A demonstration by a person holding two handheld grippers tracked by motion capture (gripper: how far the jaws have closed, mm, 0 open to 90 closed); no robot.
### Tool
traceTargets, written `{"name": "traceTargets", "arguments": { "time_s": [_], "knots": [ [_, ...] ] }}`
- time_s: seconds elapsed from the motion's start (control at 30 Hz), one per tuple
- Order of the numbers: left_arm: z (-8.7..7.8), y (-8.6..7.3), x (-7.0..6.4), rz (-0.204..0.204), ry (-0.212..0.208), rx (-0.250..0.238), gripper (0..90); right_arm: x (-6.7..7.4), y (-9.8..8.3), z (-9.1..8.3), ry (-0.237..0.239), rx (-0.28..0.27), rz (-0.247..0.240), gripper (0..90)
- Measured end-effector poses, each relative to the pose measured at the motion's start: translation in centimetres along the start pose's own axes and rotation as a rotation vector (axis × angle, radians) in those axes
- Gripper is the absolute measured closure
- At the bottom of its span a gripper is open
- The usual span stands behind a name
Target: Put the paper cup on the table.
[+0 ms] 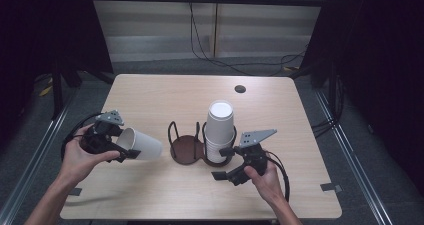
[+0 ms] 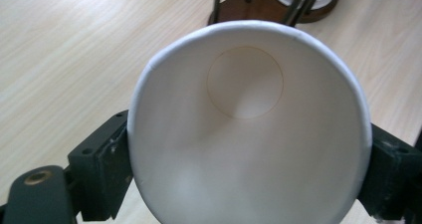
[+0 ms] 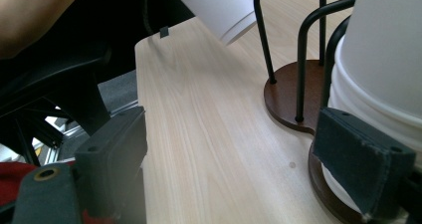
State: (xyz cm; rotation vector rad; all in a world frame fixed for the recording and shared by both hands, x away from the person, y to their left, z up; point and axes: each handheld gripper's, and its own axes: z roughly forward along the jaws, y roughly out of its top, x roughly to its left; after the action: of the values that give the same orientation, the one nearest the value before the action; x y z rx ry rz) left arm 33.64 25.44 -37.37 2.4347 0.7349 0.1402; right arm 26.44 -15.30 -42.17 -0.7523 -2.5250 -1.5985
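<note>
Left gripper (image 1: 131, 152) clamped across a white paper cup (image 1: 145, 144) at its rim, cup sideways, base toward the holder (image 1: 186, 150).

Cup (image 2: 249, 134) clamped between left gripper (image 1: 131, 148) jaws looked like white paper, matt inside, smooth, with a thin rolled rim and a faint round seam at the base. Jaw pads were black, dull plastic or rubber, slightly scuffed, with small screw holes. Table (image 1: 165, 92) under both grippers was pale wood-grain laminate, smooth, low sheen. Holder (image 3: 293, 92) just ahead of right gripper (image 1: 228, 162) had a dark brown wooden base, satin finish, and thin black metal rods, slightly glossy. Stack of cups (image 1: 219, 130) in it beside right gripper's jaw was white paper, matt. Grey plate on top of right gripper looked like flat metal, unpolished.
</note>
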Motion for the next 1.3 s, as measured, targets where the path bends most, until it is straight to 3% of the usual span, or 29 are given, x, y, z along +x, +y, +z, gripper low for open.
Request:
{"name": "traceTargets", "arguments": {
  "time_s": [0.1, 0.2, 0.3, 0.5, 0.67, 0.83, 1.03, 1.23, 1.3],
  "knots": [
    [0.1, 0.8, 0.5, 0.012, 0.041, 0.022, 11.9, 0.1, -0.1, 0.0, 0.004, 0.001, -0.002, 14.0],
    [0.5, 1.5, 0.9, 0.010, 0.052, 0.042, 12.0, 0.1, -0.3, -0.1, 0.003, 0.004, 0.001, 14.0],
    [1.2, 2.3, 0.9, 0.029, 0.087, 0.103, 12.0, 0.0, -0.7, -0.1, 0.001, 0.013, 0.007, 14.0],
    [2.1, 3.3, 1.5, 0.029, 0.079, 0.150, 11.8, 0.2, -1.3, 0.1, 0.005, 0.021, 0.013, 14.0],
    [2.6, 3.8, 2.2, 0.022, 0.108, 0.186, 11.6, 0.2, -1.3, 0.2, 0.006, 0.024, 0.010, 14.0],
    [3.1, 4.5, 3.0, 0.019, 0.094, 0.220, 11.5, 0.1, -1.4, 0.3, 0.004, 0.030, 0.014, 14.0],
    [4.4, 5.6, 2.7, 0.035, 0.112, 0.269, 11.1, 0.1, -1.4, 0.2, -0.003, 0.033, 0.011, 14.0],
    [6.0, 5.8, 2.6, 0.046, 0.119, 0.338, 10.6, 0.1, -1.5, 0.2, -0.004, 0.038, 0.014, 14.0],
    [6.2, 5.8, 2.5, 0.050, 0.111, 0.339, 10.4, 0.1, -1.6, 0.2, -0.004, 0.035, 0.016, 14.0]
  ]
}}
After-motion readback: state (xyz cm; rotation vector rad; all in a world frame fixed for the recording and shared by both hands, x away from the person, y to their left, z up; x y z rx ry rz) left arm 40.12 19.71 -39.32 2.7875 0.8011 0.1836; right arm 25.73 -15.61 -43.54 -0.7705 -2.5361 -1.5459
